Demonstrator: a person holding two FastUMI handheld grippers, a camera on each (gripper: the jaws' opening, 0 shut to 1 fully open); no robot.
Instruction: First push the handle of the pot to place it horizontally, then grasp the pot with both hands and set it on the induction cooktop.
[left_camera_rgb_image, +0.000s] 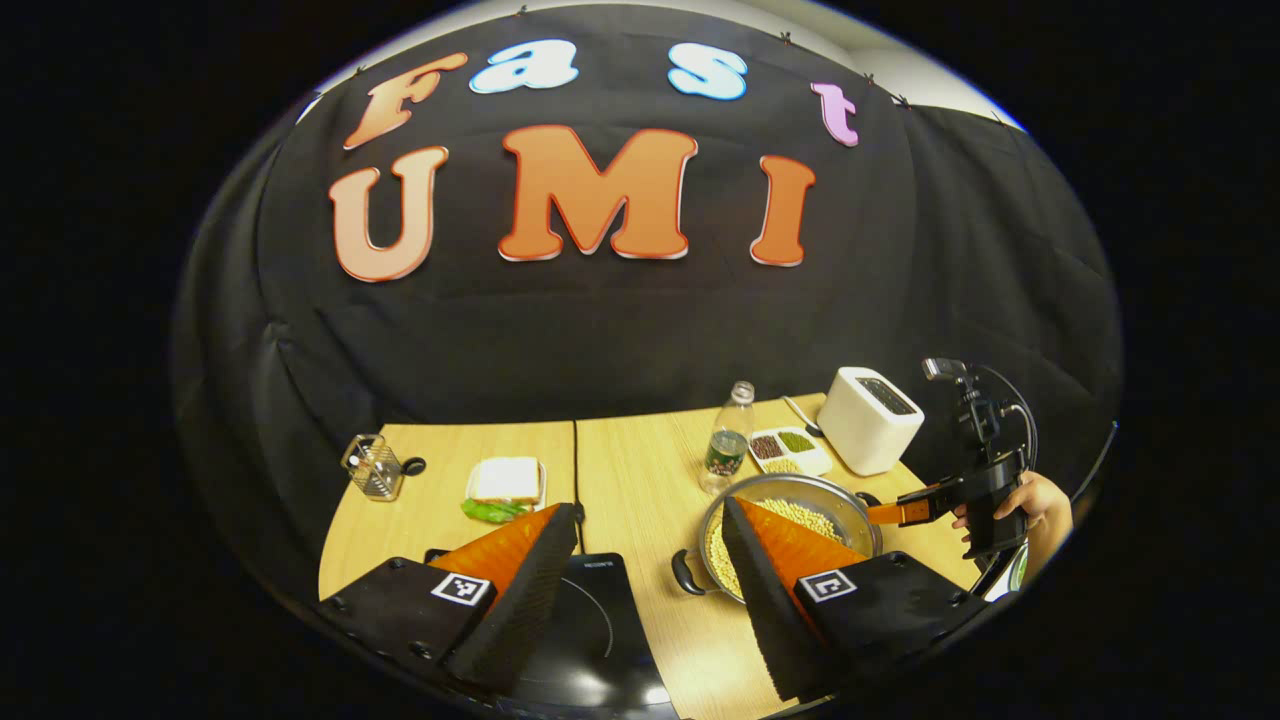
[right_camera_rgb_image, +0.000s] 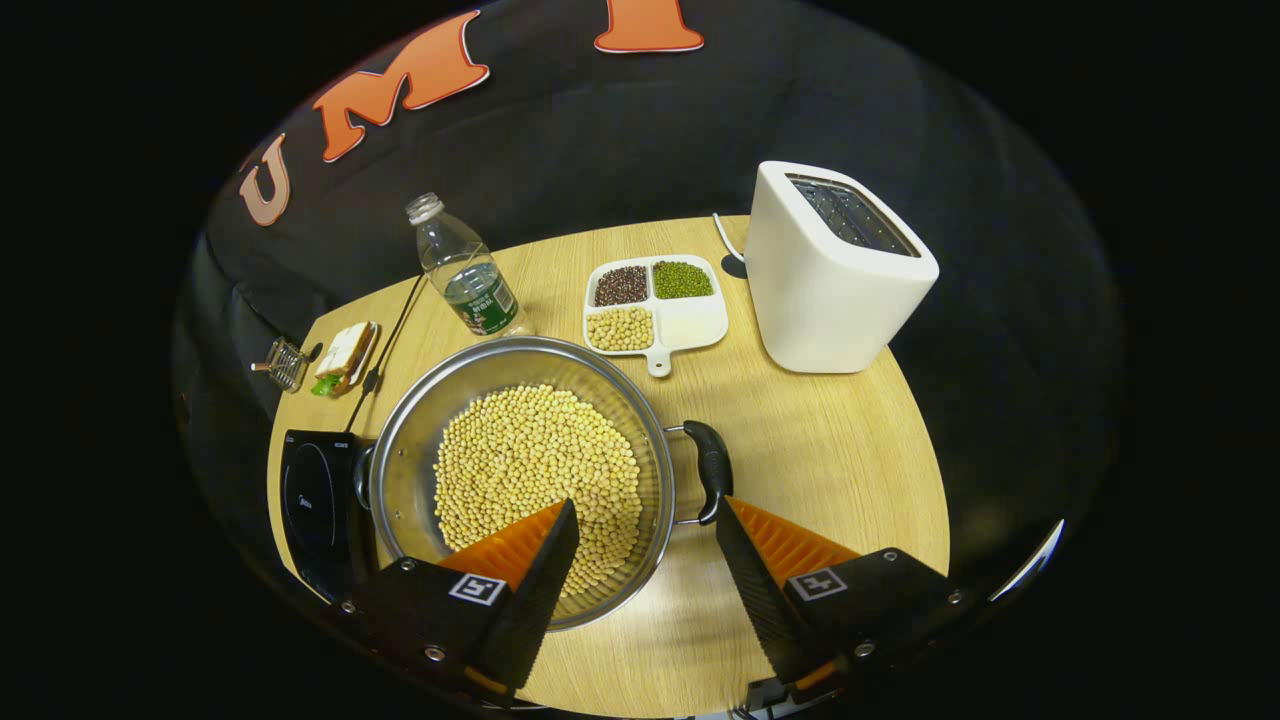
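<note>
One round steel pot (right_camera_rgb_image: 520, 480) full of yellow beans, two black handles, sits on wooden surface (right_camera_rgb_image: 850, 450) just beside one black induction cooktop (right_camera_rgb_image: 310, 510). Right hand-held gripper (right_camera_rgb_image: 645, 550) wide open, one finger over beans; left hand-held gripper (left_camera_rgb_image: 650, 560) open too. One white toaster (right_camera_rgb_image: 830, 270), one bottle (right_camera_rgb_image: 465, 270) behind.

A light wooden desk (right_camera_rgb_image: 820, 450) carries everything. A steel pot (right_camera_rgb_image: 520, 475) full of pale beans sits near its front, with a black induction cooktop (right_camera_rgb_image: 315, 510) just beside it on one side. Behind the pot stand a clear plastic bottle (right_camera_rgb_image: 465, 270) and a white divided dish (right_camera_rgb_image: 655, 305) holding dark, green and pale beans. A white toaster (right_camera_rgb_image: 835, 270) stands next to the dish. Toward the far end lie a sandwich on a plate (right_camera_rgb_image: 345, 352) and a small wire holder (right_camera_rgb_image: 285, 362).
</note>
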